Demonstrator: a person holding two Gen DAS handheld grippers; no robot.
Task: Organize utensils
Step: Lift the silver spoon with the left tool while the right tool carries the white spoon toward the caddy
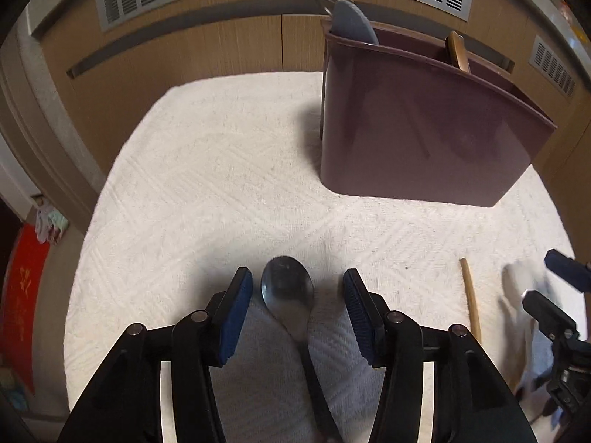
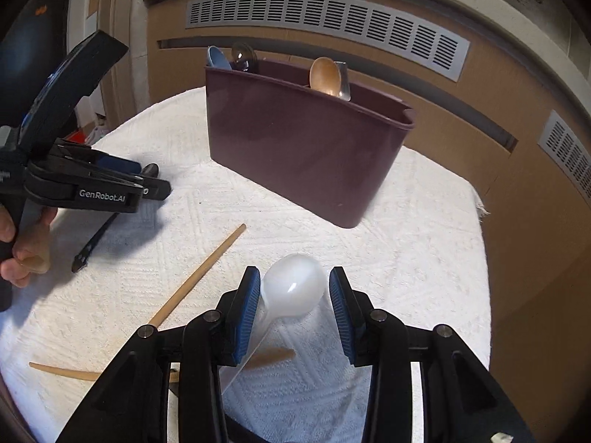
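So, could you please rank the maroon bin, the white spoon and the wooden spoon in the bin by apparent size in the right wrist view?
1. Maroon bin, by far the largest.
2. White spoon, though it lies much nearer the camera, which enlarges it.
3. Wooden spoon: only its bowl shows above the rim, so its true size is unsure.

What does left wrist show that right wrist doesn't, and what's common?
Left wrist only: the dark metal spoon's bowl seen between the open left claw; a red item at the far left edge.

Right wrist only: the white spoon's bowl sharp between the open right claw, not gripped; a wooden spoon facing the camera in the holder; a hand on the left claw's handle.

Both: the maroon holder on the white towel, a chopstick, a blue utensil at the holder's left end.
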